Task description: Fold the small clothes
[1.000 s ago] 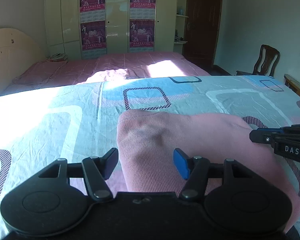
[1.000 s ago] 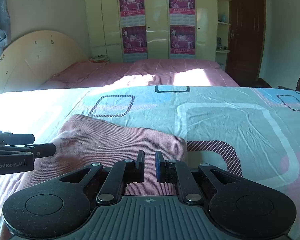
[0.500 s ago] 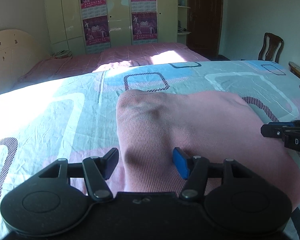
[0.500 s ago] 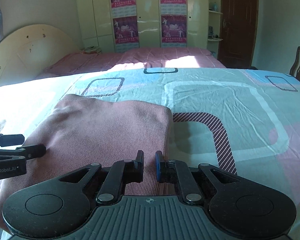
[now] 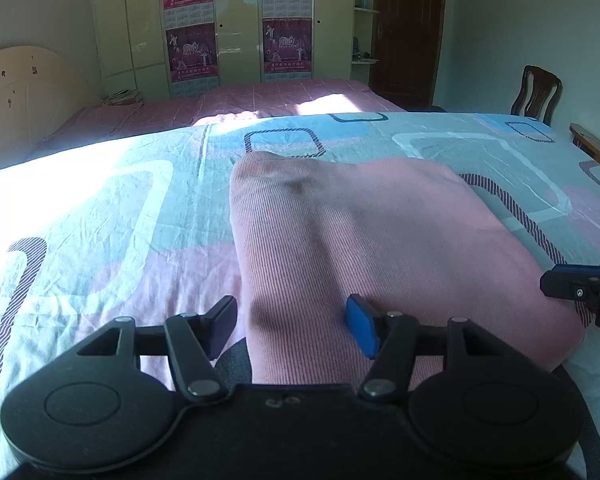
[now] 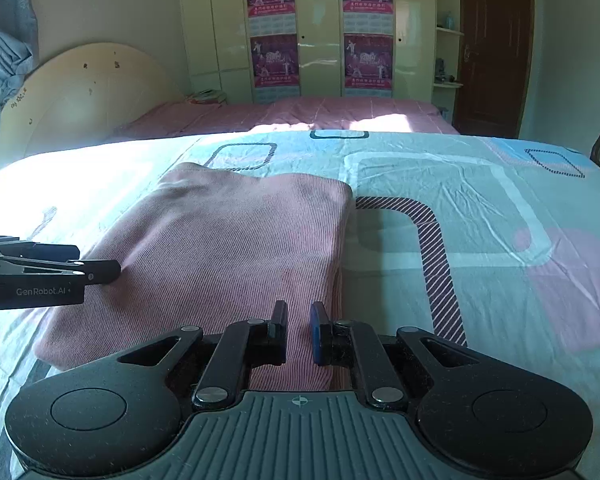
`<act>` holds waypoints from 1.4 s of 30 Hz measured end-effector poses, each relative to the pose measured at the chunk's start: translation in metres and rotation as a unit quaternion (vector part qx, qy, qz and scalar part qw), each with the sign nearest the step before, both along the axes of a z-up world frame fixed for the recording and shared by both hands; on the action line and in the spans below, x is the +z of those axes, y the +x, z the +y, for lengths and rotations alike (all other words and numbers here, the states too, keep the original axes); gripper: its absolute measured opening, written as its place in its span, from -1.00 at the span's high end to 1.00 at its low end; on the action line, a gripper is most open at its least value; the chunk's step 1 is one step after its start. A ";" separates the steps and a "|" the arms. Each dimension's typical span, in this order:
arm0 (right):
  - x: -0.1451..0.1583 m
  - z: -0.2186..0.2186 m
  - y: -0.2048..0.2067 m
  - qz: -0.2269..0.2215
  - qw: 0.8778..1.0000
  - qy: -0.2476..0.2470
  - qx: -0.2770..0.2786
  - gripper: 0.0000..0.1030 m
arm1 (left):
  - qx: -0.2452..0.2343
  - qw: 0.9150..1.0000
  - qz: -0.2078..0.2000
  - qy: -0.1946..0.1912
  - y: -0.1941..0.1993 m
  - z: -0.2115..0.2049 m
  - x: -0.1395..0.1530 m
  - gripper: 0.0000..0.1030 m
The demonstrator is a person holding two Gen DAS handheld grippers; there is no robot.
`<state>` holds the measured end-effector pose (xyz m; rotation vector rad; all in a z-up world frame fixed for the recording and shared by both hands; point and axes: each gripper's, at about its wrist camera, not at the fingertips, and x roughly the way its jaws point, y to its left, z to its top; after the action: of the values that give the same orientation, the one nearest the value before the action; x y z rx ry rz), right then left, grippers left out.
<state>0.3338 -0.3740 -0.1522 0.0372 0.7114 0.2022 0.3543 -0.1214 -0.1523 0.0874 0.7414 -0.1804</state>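
Sunlit bedroom, patterned bedsheet (image 6: 480, 208), pink garment (image 6: 236, 240) lying folded on it. Your left gripper (image 5: 292, 320) gapes apart around its near-left edge; your right gripper (image 6: 299, 330) looks pinched together over the near-right corner. Yank unevenly and the fold probably skews.

The left gripper (image 5: 290, 326) points downward over the pink cloth (image 5: 380, 248) with its jaws apart, straddling the cloth's left edge. The right gripper (image 6: 299, 330) tilts down near the cloth's right edge, jaws nearly together.

Folded garment (image 5: 380, 240) on near bed (image 5: 100, 220); second bed (image 5: 260, 100) behind; wardrobe (image 5: 236, 20) beyond.
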 end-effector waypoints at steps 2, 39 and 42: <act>-0.006 0.000 -0.002 0.005 1.000 -0.012 -0.001 0.81 | 0.001 1.000 0.004 -0.004 -0.003 0.000 -0.002 -0.15; 0.006 -0.022 0.021 0.014 0.999 0.026 -0.019 -0.36 | 0.022 0.999 0.027 -0.022 0.022 0.002 0.017 -0.69; 0.005 -0.020 0.031 0.016 0.999 0.032 -0.013 -0.36 | 0.030 0.999 0.033 -0.030 0.034 0.006 0.016 -0.69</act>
<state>0.3651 -0.3943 -0.1475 0.1113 0.7358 0.1996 0.3884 -0.1154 -0.1360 0.0025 0.8037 -0.1490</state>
